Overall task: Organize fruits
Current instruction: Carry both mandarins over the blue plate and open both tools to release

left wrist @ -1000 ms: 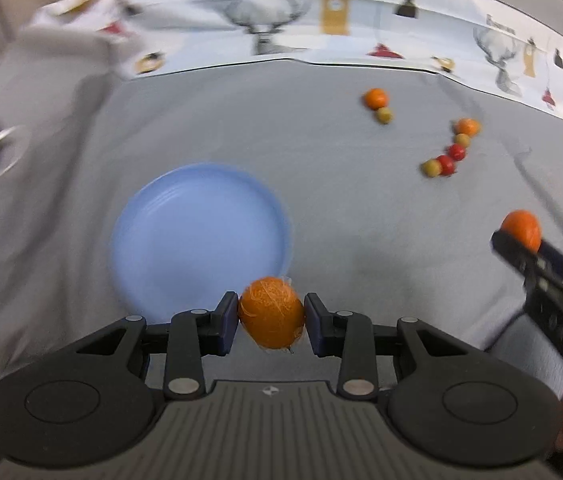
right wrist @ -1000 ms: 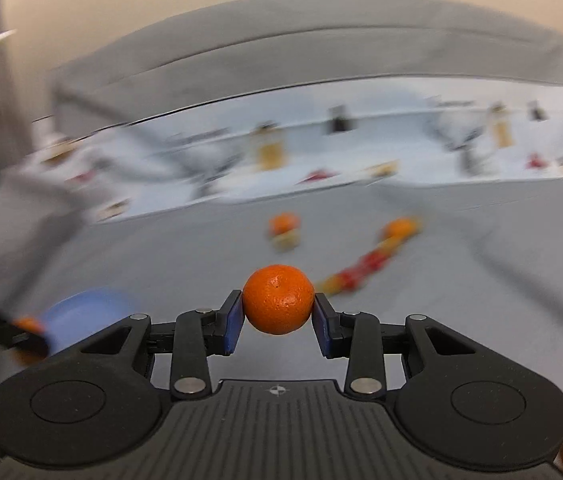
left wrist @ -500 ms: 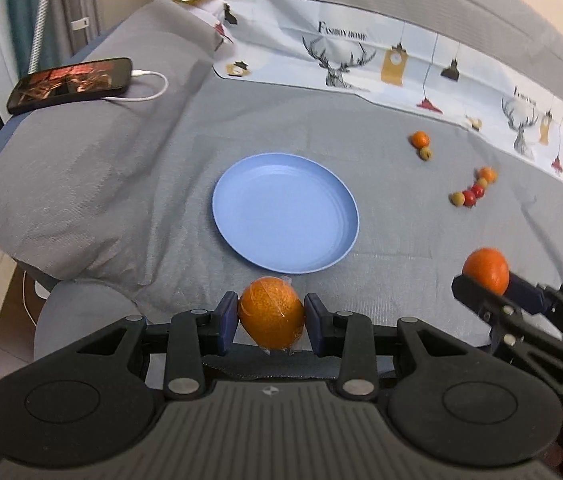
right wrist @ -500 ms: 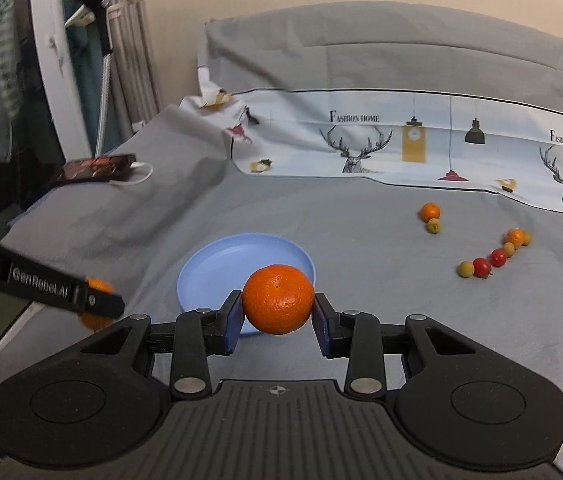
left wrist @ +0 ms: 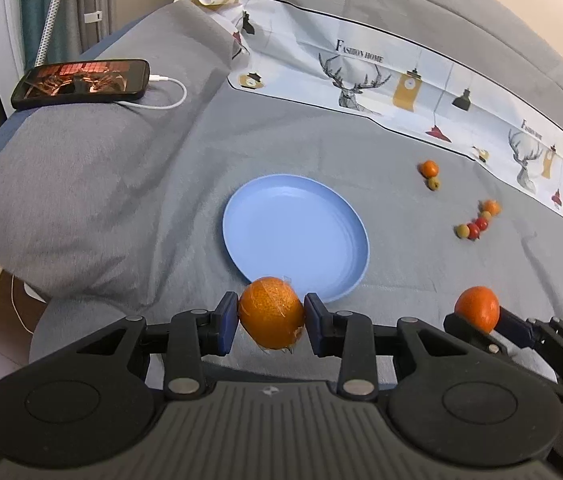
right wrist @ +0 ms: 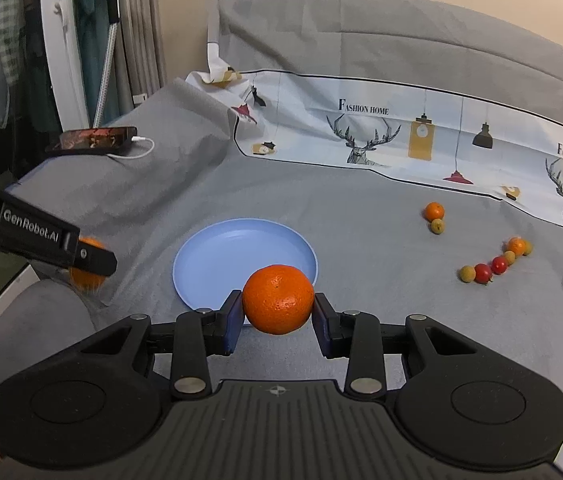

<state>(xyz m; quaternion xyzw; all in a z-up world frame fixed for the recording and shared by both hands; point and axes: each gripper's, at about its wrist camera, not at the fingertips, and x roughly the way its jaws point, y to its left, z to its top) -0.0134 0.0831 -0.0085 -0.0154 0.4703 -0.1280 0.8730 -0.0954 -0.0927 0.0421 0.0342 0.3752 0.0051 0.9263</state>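
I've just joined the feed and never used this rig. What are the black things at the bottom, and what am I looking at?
Those are two hand-held grippers, each with a camera looking along its fingers. One picture is from the left gripper, shut on a mandarin in clear wrap; the other from the right gripper, shut on a bare mandarin. Each gripper also shows at the edge of the other's picture. On the grey bedspread lie an empty blue plate, a few small fruits and a charging phone.

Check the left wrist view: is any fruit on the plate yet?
No, the plate is bare; both oranges sit in grippers and the small fruits lie on the cloth.
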